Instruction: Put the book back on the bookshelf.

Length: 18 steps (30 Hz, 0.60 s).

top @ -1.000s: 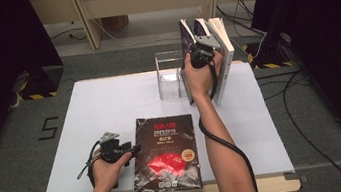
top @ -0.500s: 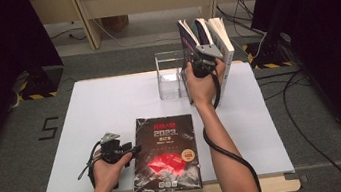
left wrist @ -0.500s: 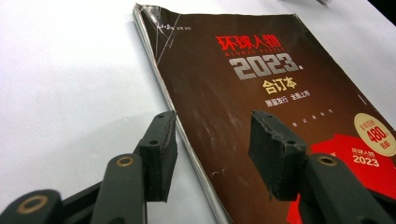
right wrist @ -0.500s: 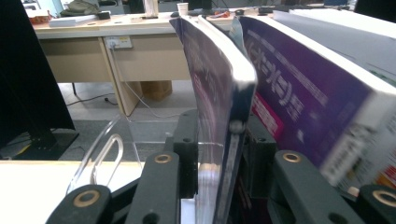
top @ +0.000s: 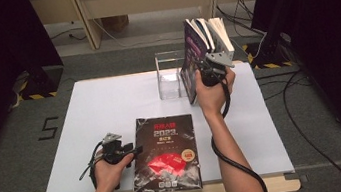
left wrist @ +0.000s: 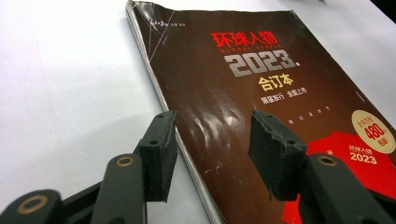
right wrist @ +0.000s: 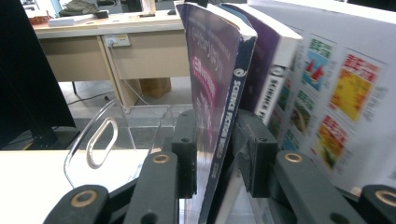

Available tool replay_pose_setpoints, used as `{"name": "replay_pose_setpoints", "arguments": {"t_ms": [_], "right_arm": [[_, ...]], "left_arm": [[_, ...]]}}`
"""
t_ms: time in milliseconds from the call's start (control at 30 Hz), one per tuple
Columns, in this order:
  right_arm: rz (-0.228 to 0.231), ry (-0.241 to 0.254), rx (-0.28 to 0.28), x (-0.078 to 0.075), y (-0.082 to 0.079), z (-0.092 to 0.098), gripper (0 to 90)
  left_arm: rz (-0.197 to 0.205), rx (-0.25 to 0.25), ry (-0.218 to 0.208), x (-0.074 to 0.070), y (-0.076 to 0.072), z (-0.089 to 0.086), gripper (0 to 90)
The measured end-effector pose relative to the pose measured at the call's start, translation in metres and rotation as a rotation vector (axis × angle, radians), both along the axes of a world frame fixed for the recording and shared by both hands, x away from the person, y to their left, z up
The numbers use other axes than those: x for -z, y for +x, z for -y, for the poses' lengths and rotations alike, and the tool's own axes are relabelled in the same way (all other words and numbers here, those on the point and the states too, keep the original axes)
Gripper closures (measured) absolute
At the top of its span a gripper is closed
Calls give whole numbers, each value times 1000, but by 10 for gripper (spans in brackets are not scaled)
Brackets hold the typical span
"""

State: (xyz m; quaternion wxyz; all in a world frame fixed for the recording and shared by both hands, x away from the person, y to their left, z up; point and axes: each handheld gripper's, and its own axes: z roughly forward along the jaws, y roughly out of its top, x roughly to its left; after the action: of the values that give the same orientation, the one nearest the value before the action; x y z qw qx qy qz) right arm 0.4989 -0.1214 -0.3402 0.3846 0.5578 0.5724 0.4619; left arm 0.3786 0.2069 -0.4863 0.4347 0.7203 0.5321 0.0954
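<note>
**Right gripper eased back from the shelved book as its jaws opened**

Since the earlier frame, the right gripper (top: 204, 72) had drawn a little toward the person, away from the row of standing books, and its jaws had just been opening. Between them stood the purple science-fiction book (right wrist: 219, 88), upright with its spine toward the gripper. The left pad sat against or very near the cover, while the right pad (right wrist: 257, 154) stood apart from the spine, so the book was no longer pinched. Just past this book, on the gripper's right, stood another purple book (right wrist: 271, 70) and a white one with coloured pictures (right wrist: 345, 88), leaning together. Ahead and to the gripper's left rose the clear acrylic book stand (right wrist: 105, 135), with its oval handle slot.

Near the table's front edge, the left gripper (top: 133, 151) had kept its place. Its jaws were spread and held nothing. They straddled the left edge of the dark magazine (left wrist: 261, 84), which lay flat on the white table (top: 109, 104) directly ahead of and beneath them. One pad (left wrist: 161, 149) hung over the bare table beside the edge, the other over the glossy cover. Whether the pads touched the magazine could not be told.
</note>
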Motion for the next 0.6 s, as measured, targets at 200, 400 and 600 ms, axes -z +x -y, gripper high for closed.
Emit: {"name": "replay_pose_setpoints", "arguments": {"t_ms": [200,400,600], "right_arm": [[-14,4,2,3,-7,9,702],[-22,18,0,4,-11,13,691],[-27,18,-13,5,-14,16,682]], "left_arm": [[-3,1,5,2,0,1,510],[-4,2,4,2,0,2,510],[-3,2,8,2,-1,2,509]]}}
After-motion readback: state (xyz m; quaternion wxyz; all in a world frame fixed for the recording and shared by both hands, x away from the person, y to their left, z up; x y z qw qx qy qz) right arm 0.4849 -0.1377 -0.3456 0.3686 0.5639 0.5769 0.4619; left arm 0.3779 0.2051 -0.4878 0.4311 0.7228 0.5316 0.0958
